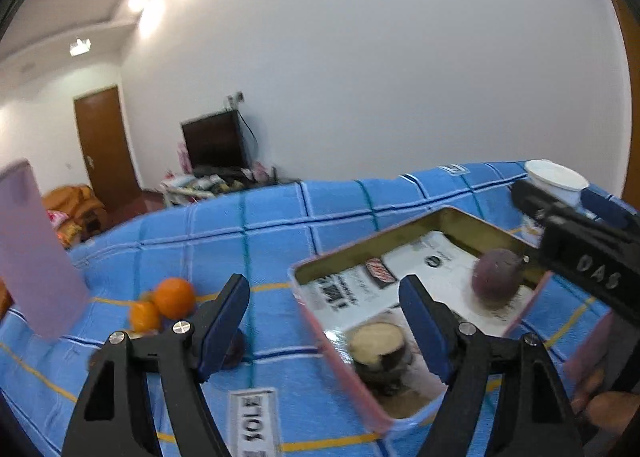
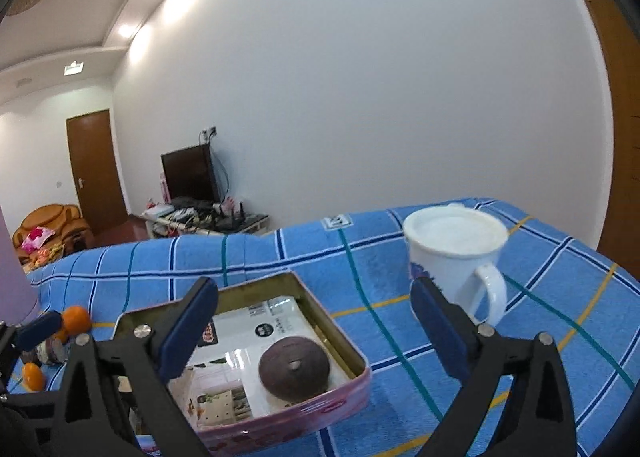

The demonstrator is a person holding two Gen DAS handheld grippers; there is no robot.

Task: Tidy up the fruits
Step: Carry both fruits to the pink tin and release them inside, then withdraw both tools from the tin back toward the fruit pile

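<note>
Both sets of tongs are filling the bottom of their own views, and I am reporting each as standing wide apart with nothing between the pads. My left gripper (image 1: 324,321) is looking across the blue checked cloth (image 1: 280,225); my right gripper (image 2: 312,333) is looking over the pink-walled tin (image 2: 352,385).

Inside that tin I am seeing two dark fruits lying on printed paper: a round purple fruit (image 2: 294,367) with its stem end turned up, and a cut fruit (image 1: 378,345) showing a pale face, sitting near the tin's corner closest to the left tongs. Neither fruit is being touched by a pad.

Outside the tin, the oranges (image 1: 168,303) are resting together on the cloth, to the left of the left tongs and slightly ahead of them. In the right wrist view those oranges are showing only at the far left edge, beyond the other gripper. I am judging the left hand to be clearly nearer, so the next pick is falling to that side. Being round, the oranges are offering no long axis to align with. One small dark item beside them is too blurred for me to name.

A white mug (image 2: 456,253) is standing upright ahead and right of the right tongs, well apart from the tin.
</note>
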